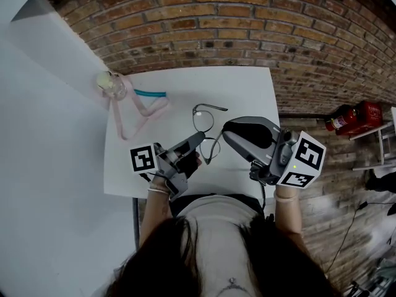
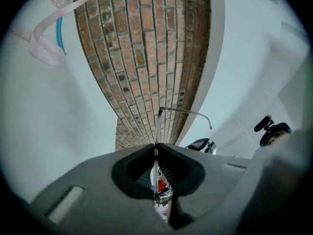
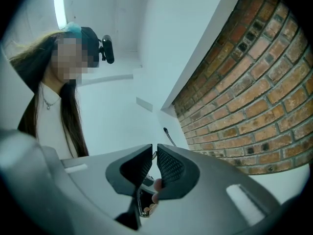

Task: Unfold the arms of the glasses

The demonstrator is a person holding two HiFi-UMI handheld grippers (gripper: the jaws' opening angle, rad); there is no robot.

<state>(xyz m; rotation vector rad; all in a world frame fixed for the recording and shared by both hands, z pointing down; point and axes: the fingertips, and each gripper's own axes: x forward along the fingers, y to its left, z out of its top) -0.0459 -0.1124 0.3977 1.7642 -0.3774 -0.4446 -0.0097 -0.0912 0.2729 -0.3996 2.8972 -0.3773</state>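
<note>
Thin metal-rimmed glasses (image 1: 209, 107) are held over the near middle of the white table (image 1: 247, 91). My left gripper (image 1: 199, 140) comes in from the left and is shut on the frame's rim. In the left gripper view the rim stands up out of the shut jaws (image 2: 155, 148), and one glasses arm (image 2: 185, 112) bends away to the right. My right gripper (image 1: 226, 133) meets the glasses from the right. Its jaws (image 3: 154, 153) are closed to a sliver on the other thin arm, whose dark tip (image 3: 167, 135) pokes out above them.
A pink strap (image 1: 133, 113) with a clear round piece (image 1: 110, 84) and a teal strip (image 1: 150, 94) lies at the table's far left. A brick wall (image 1: 247, 23) runs behind the table. A red extinguisher (image 1: 356, 116) lies on the floor at the right.
</note>
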